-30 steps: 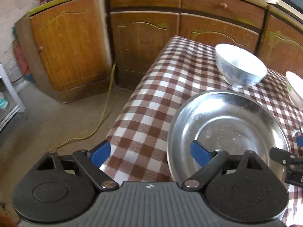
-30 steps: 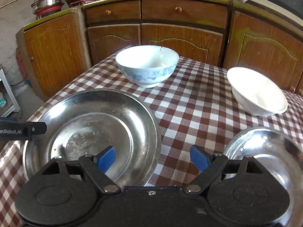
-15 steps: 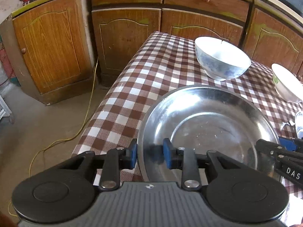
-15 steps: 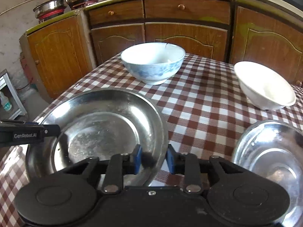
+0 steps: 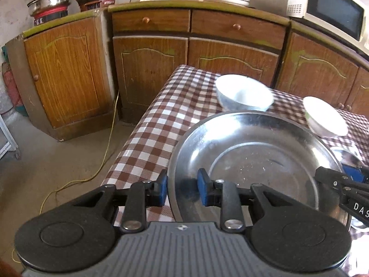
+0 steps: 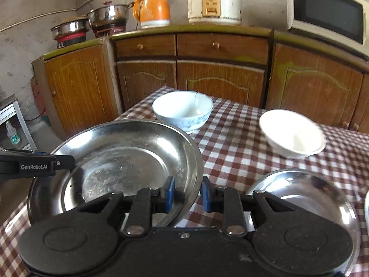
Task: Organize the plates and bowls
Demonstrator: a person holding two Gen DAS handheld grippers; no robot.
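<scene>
Steel plates, two; bowls, two

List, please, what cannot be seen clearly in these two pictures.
- Large steel plate: near rim hidden behind the right gripper, right wrist view.
- Small steel plate: cut by the right edge.
- Blue-patterned bowl: blurred, left wrist view.
- Bottle: label too small.
</scene>
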